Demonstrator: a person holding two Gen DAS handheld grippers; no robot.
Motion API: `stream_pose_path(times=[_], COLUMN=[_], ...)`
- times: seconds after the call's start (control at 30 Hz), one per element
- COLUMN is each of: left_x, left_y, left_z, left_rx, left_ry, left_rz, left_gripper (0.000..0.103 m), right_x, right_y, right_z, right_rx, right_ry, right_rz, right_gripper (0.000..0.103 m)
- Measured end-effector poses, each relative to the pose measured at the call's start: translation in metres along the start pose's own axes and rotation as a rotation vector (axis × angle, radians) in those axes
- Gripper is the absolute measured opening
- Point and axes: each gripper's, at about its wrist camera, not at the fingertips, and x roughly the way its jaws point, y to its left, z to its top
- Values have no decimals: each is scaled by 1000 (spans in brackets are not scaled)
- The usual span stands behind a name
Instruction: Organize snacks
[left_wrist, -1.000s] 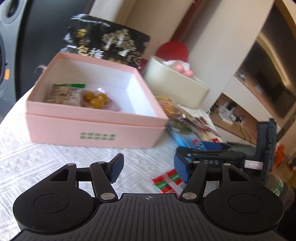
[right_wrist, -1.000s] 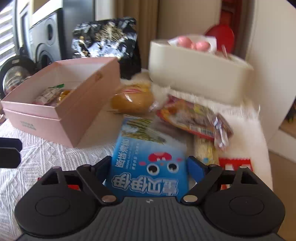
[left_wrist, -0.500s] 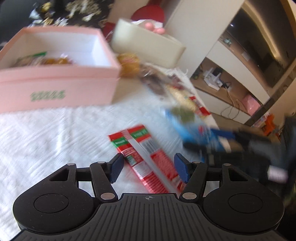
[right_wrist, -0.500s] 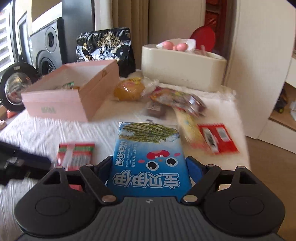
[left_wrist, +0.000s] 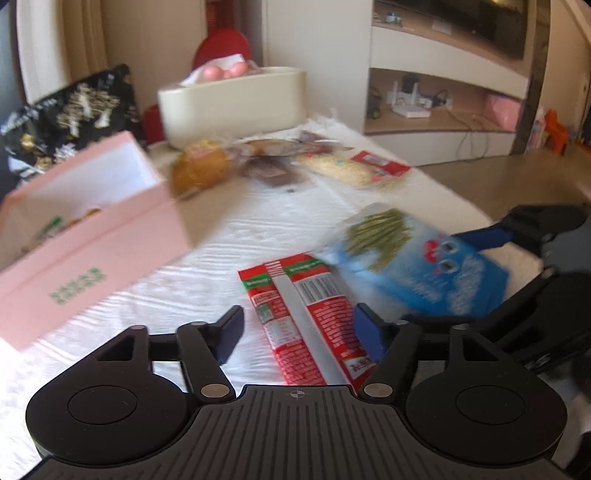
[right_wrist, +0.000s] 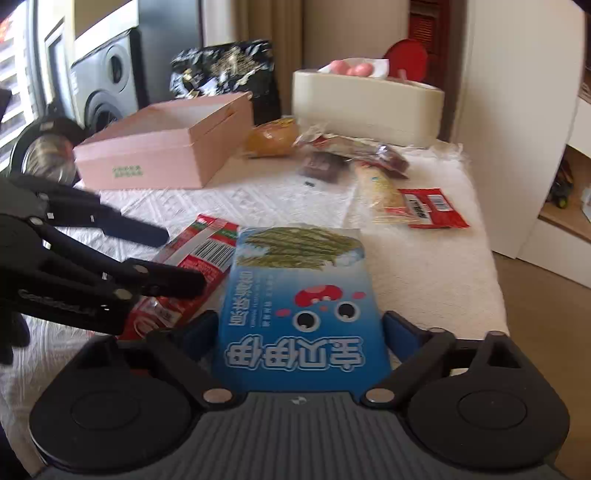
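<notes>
holding the blue snack pack (right_wrist: 301, 314) clenched between my right gripper (right_wrist: 299, 332) fingers, lifted off the cloth. left gripper (left_wrist: 297, 328) spread wide, straddling the red sausage pack (left_wrist: 306, 317) lying flat under it. pink box (left_wrist: 88, 236) ahead-left of it.

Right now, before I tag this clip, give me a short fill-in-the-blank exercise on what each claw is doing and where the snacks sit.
1. The right claw is shut on the ____ snack pack.
2. The left claw is open over a ____ and green packet lying on the white cloth.
3. The open box that already holds a few snacks is ____ in colour.
4. The cream container stands ____ the loose snacks, toward the wall.

Missing words: blue; red; pink; behind
</notes>
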Motion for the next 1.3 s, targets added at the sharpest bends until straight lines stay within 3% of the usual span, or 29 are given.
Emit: stream_pose_path(times=[0.17,0.23,0.37,0.43,0.47,0.53,0.63,0.73,0.8,0.83,0.9,0.93,1.07,1.1,1.17,1.2,1.3], left_x=[-8,-10,-8,-3,0,5,12,12,9,7,4,3,3,3,5,5,5], left_y=[24,30,28,23,21,16,10,8,13,17,25,28,34,34,33,32,32], left_z=[-4,-4,-4,-2,-1,2,4,0,-5,-6,-9,-10,-10,-10,-9,-10,-12], left_rx=[-63,-109,-166,-150,-143,-122,-94,-69,-78,-93,-127,-143,-185,-187,-182,-180,-188], left_ry=[8,15,26,24,24,20,5,-3,-10,-13,-20,-26,-42,-46,-56,-63,-78], left_rz=[71,41,-8,-21,-26,-37,-35,-13,-10,-15,-20,-24,-51,-55,-55,-55,-56], left_gripper=[81,75,75,76,76,76,76,75,75,75,75,75,75,76,76,76,76], right_x=[-2,-2,-2,-6,-12,-27,-35,-14,14,28,53,61,50,46,43,46,64], right_y=[-2,-2,-2,-7,-12,-26,-52,-82,-92,-93,-90,-87,-70,-67,-64,-64,-74], right_z=[-2,-2,2,7,11,21,44,67,78,81,79,77,73,74,76,77,84], right_rx=[8,6,-25,-40,-20,35,110,207,175,137,85,74,26,23,-2,-18,51], right_ry=[9,25,48,65,47,-37,-145,-176,-137,-117,-85,-61,-78,-93,-121,-130,-59], right_rz=[11,24,43,88,114,124,29,-118,-236,-288,-340,-318,-96,-56,-83,-119,-210], right_gripper=[101,103,103,97,90,90,90,86,52,48,48,48,54,60,78,81,81])
